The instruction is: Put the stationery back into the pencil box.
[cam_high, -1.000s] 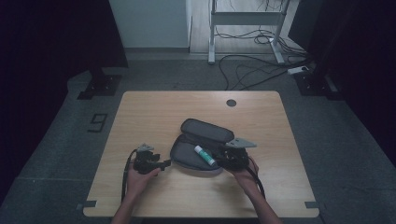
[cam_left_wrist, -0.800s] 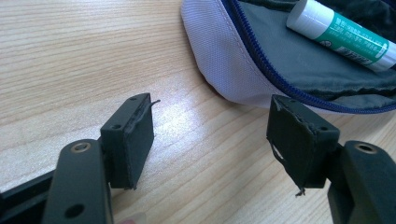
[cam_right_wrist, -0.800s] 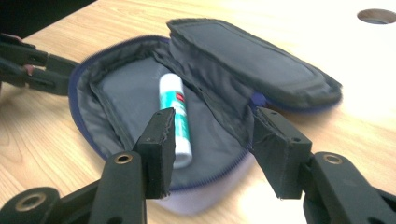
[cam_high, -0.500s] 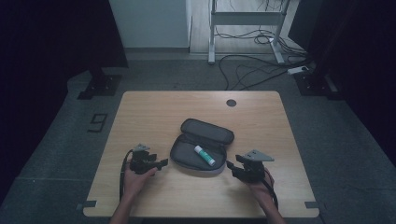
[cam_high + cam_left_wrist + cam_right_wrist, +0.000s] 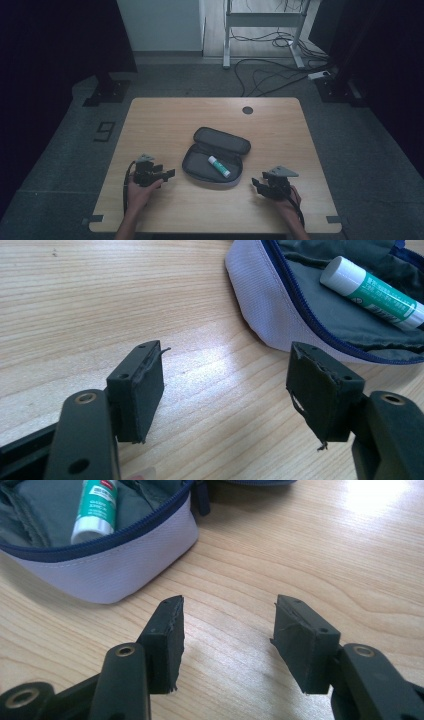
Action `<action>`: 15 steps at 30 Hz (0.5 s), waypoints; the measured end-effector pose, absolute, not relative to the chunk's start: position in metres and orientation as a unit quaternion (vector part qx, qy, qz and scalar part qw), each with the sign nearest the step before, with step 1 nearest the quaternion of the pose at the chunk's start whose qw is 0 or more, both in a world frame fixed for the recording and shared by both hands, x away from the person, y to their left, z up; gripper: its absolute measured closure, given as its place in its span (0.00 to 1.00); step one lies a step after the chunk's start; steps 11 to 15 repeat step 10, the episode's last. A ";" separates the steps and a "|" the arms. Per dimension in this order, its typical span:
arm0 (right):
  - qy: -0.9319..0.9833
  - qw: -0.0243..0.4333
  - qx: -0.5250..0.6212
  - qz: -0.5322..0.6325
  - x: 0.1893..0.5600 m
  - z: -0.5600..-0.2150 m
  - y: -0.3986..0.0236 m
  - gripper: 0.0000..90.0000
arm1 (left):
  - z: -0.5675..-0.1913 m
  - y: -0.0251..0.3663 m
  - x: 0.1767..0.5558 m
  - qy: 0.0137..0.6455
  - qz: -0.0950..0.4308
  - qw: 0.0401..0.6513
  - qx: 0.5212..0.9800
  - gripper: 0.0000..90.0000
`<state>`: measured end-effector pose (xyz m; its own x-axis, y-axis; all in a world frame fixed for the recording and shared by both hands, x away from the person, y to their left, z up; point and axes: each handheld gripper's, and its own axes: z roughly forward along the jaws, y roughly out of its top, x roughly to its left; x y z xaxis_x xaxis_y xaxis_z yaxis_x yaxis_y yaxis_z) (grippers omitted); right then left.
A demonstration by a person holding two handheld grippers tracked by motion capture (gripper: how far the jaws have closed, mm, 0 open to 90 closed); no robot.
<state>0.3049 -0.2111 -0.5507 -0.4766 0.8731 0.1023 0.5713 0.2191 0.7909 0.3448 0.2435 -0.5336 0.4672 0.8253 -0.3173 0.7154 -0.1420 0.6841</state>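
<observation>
Left gripper (image 5: 169,174): rested at the table's near left, jaws apart over bare wood, nothing between them.
Right gripper (image 5: 256,185): near right; jaws had just been opening, empty.
Table (image 5: 165,120): pale wood grain, a dark round hole (image 5: 247,110) near its far edge.
Pencil case (image 5: 216,156): unzipped between the grippers, glue stick (image 5: 219,166) lying inside.
Room: dark grey floor, cables (image 5: 270,75) and a metal frame (image 5: 260,20) beyond.

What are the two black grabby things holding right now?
Nothing. The left hand-held gripper and the right hand-held gripper both stand open over the bare wooden table, beside the open grey fabric pencil case.
</observation>
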 end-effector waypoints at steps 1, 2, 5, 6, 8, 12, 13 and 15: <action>0.758 0.188 0.477 0.404 0.305 -0.551 -0.211 0.50 | -0.533 0.244 0.345 0.512 0.068 0.409 0.753 0.35; 0.759 0.188 0.477 0.402 0.305 -0.552 -0.211 0.50 | -0.533 0.244 0.345 0.512 0.068 0.409 0.752 0.35; 0.761 0.186 0.478 0.397 0.306 -0.553 -0.211 0.49 | -0.533 0.245 0.345 0.513 0.069 0.409 0.752 0.35; 0.760 0.185 0.479 0.397 0.306 -0.553 -0.211 0.49 | -0.534 0.245 0.345 0.513 0.068 0.408 0.752 0.35; 0.760 0.186 0.479 0.398 0.306 -0.553 -0.211 0.48 | -0.534 0.245 0.345 0.513 0.067 0.407 0.753 0.35; 0.762 0.189 0.479 0.393 0.306 -0.553 -0.212 0.46 | -0.534 0.244 0.345 0.513 0.068 0.406 0.753 0.35; 0.762 0.189 0.479 0.393 0.306 -0.553 -0.212 0.46 | -0.534 0.244 0.345 0.513 0.068 0.406 0.753 0.35; 0.762 0.189 0.479 0.393 0.306 -0.553 -0.212 0.46 | -0.534 0.244 0.345 0.513 0.068 0.406 0.753 0.35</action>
